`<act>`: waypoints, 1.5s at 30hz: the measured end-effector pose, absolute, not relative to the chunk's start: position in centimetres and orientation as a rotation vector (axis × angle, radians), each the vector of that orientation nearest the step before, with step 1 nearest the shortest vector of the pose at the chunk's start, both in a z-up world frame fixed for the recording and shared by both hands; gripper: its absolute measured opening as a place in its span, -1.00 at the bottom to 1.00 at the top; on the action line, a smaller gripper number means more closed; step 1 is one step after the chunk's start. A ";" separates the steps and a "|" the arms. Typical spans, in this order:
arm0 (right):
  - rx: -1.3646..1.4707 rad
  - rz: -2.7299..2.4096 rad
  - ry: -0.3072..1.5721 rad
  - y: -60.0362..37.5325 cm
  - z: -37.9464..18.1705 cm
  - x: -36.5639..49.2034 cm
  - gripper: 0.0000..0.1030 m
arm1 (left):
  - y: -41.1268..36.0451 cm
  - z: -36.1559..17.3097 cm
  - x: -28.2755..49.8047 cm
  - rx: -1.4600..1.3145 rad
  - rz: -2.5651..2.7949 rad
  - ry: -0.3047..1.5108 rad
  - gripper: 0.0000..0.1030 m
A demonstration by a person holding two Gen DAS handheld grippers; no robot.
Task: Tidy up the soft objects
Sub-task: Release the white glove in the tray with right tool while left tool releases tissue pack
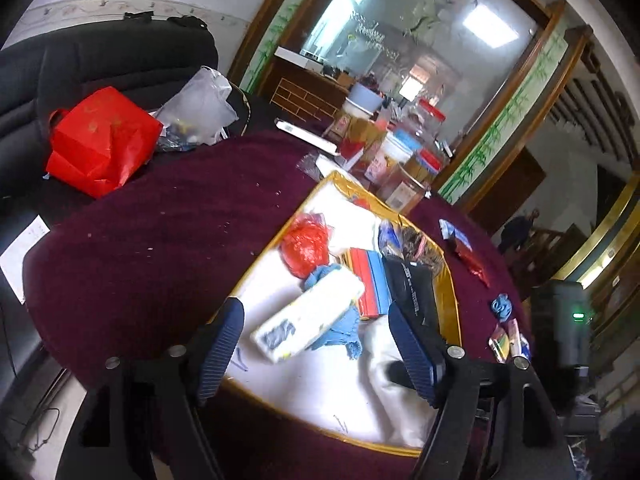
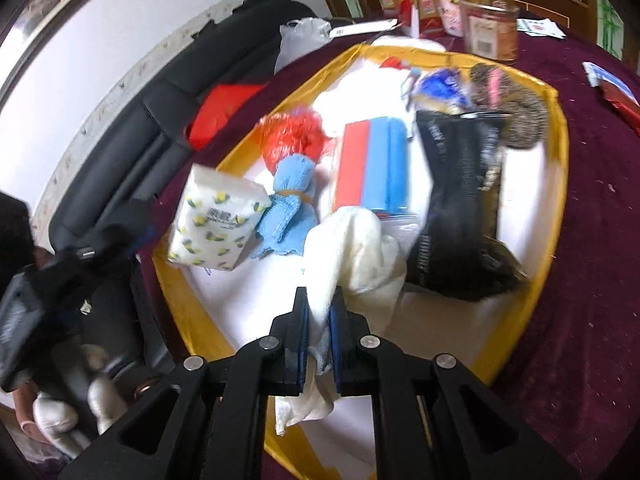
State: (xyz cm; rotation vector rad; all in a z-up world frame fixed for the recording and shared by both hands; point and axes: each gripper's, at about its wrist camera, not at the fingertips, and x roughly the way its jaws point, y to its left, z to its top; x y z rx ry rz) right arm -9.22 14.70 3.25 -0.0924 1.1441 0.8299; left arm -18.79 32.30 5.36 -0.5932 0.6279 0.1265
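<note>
Right gripper (image 2: pixel 319 312) clamped a white cloth (image 2: pixel 352 248), draped ahead of its fingers over the tray (image 2: pixel 558 184), likely for depositing. Left gripper (image 1: pixel 320 340) hung spread, empty, tissue pack (image 1: pixel 308 316) between its fingers.

Right wrist view: motion blur over the black pouch (image 2: pixel 456 216) and speckled item (image 2: pixel 520 120); print unreadable. White cloth (image 2: pixel 352 248) partly hidden between the right tool (image 2: pixel 319 320) fingers. Jars (image 2: pixel 488 28) cut by the far edge. Left wrist view: small packets (image 1: pixel 508 340) on the tabletop (image 1: pixel 160 248), too small to identify.
</note>
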 end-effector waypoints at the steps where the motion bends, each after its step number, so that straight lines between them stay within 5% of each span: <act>1: -0.100 0.827 1.148 15.2 2.9 -9.0 -0.82 | 32.6 5.4 -19.0 -0.599 0.126 0.621 0.52; 6: -0.101 0.811 1.154 15.5 2.5 -8.3 -0.70 | 33.8 5.3 -19.7 -0.630 0.135 0.605 0.52; 10: -0.067 0.825 1.123 13.8 3.6 -8.4 -0.14 | 34.5 4.7 -19.8 -0.666 0.141 0.615 0.52; 14: -0.019 0.810 1.065 11.6 5.2 -8.1 0.04 | 34.1 5.1 -20.1 -0.671 0.106 0.590 0.52; 22: 0.086 0.740 1.038 7.1 6.0 -7.3 0.06 | 29.7 5.2 -15.8 -0.658 -0.175 0.682 0.52; 28: 0.120 0.730 0.987 5.1 7.1 -7.1 0.07 | 33.9 4.5 -13.0 -0.673 0.088 0.708 0.52; 45: 0.188 0.538 0.901 -3.3 7.0 -6.0 0.25 | 28.2 7.5 -18.3 -0.410 0.067 0.573 0.68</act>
